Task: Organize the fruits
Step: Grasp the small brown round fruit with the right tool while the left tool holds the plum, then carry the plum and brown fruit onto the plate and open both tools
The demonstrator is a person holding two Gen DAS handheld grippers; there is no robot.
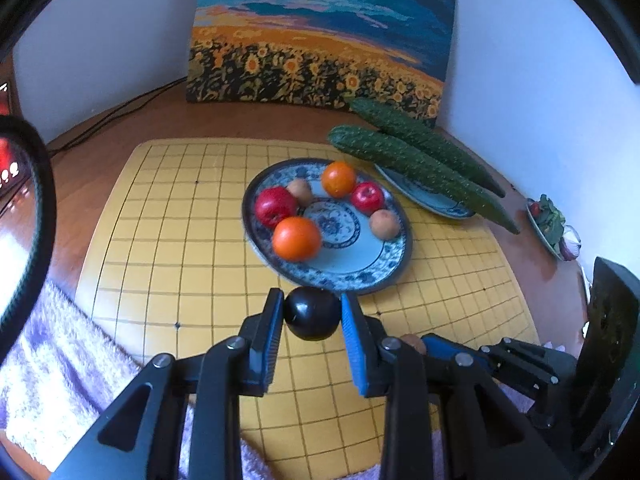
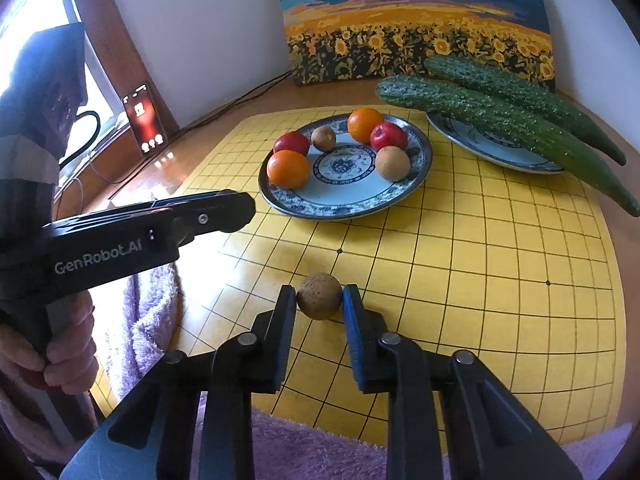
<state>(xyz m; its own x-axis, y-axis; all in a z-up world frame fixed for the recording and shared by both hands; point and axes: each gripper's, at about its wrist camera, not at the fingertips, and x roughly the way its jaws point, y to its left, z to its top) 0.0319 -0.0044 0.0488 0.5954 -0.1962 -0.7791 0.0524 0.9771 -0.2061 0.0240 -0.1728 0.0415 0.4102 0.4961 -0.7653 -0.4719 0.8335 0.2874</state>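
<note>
My left gripper (image 1: 312,316) is shut on a dark purple plum (image 1: 312,318), held just before the near rim of the blue-patterned fruit plate (image 1: 360,268). The plate holds two oranges (image 1: 297,238), two red apples (image 1: 275,206) and two brown fruits (image 1: 384,224). My right gripper (image 2: 319,298) is shut on a brown round fruit (image 2: 319,295) low over the yellow grid board (image 2: 480,260), nearer to me than the fruit plate (image 2: 332,196). The left gripper's body (image 2: 152,232) shows at the left of the right wrist view.
A second plate (image 2: 480,148) at the back right carries two long cucumbers (image 2: 500,116). A sunflower painting (image 2: 416,20) leans on the wall. A phone (image 2: 144,118) stands at the left. A purple fluffy cloth (image 2: 300,448) lies at the board's near edge. A small salad dish (image 1: 550,224) sits far right.
</note>
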